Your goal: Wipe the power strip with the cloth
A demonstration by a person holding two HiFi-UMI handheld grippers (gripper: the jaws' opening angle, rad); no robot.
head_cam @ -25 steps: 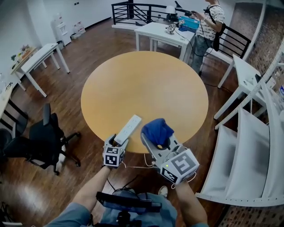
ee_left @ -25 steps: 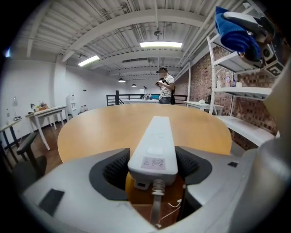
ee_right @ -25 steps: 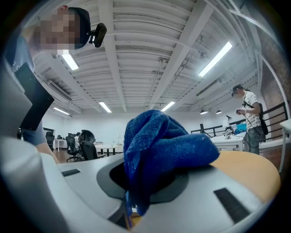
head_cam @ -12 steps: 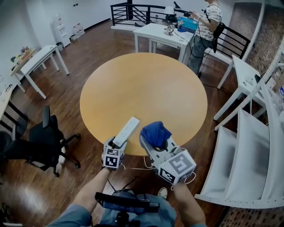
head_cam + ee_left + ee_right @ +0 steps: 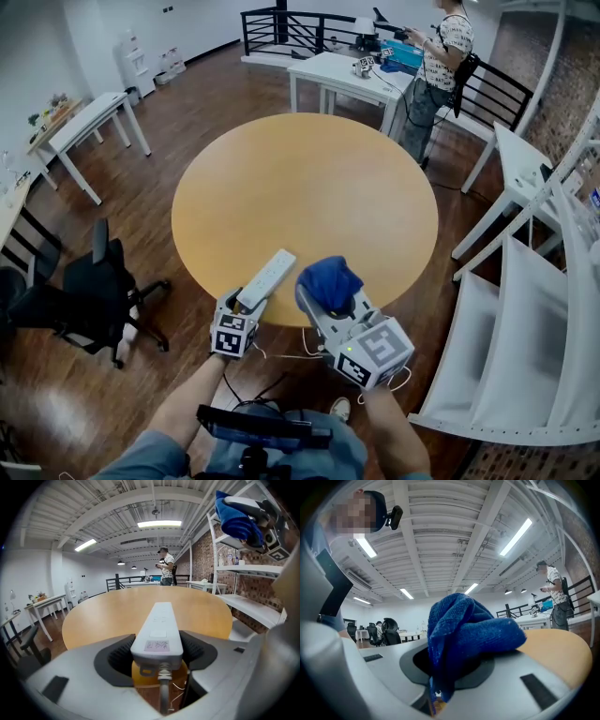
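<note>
With the left tool [image 5: 247, 302] clamping the white plastic power strip [image 5: 267, 277], apparently off the round wooden desk [image 5: 309, 187], sweep the bunched blue cloth [image 5: 328, 279] pinched in the right tool [image 5: 330, 300] along it toward 1 o'clock.

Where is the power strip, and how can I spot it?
Find the big round wooden table. At its near edge, the left gripper holds the power strip: a long, white bar with a cord, unlike the crumpled blue cloth beside it.
</note>
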